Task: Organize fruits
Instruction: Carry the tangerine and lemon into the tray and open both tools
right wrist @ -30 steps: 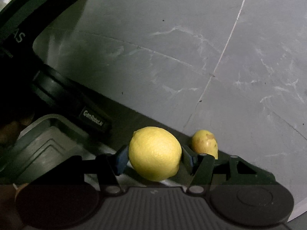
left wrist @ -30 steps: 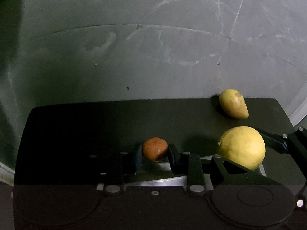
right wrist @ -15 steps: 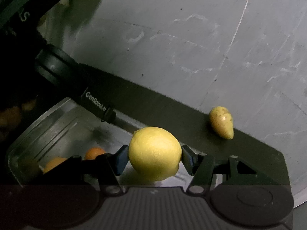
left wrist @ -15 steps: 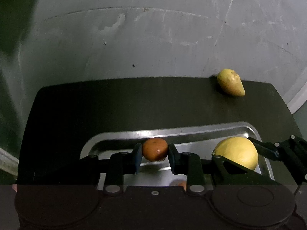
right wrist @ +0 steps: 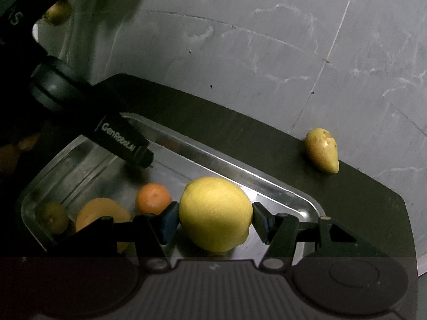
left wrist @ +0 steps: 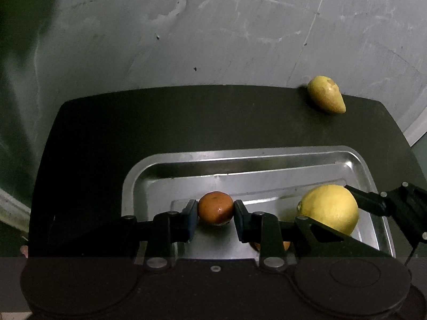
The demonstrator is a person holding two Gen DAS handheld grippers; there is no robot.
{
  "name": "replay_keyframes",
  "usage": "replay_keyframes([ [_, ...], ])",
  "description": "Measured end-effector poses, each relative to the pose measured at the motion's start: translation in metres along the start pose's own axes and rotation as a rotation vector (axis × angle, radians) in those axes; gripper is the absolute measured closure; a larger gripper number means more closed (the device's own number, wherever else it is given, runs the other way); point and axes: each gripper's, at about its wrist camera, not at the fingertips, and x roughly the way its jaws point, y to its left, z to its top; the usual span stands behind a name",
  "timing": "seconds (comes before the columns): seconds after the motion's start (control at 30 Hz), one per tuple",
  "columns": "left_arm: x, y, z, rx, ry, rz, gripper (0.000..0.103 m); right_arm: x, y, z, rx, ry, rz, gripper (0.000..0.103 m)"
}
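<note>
My tray (left wrist: 267, 157) is shiny, smooth metal on a matt black tabletop (left wrist: 160, 122). My lemon (right wrist: 215, 213) has dimpled skin, and my tongs (left wrist: 215, 212) are matt black plastic.

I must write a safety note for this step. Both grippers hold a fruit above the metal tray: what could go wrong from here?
1. The left gripper and right gripper are close over one tray; their fingers may collide.
2. The lemon, held only at its sides, could roll onto the fruits already in the tray, such as the orange.
3. The small orange fruit may bounce on the bare metal.
The pear near the table edge could be knocked off.
</note>
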Motion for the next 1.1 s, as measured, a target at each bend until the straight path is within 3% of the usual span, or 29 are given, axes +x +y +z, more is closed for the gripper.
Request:
replay_keyframes([
  [1.1,0.0028,0.0031,-0.0082,0.035,0.044,-0.004,0.072,-0.0001,0.0005,-0.003,0.023,0.016,-0.008,0.039],
])
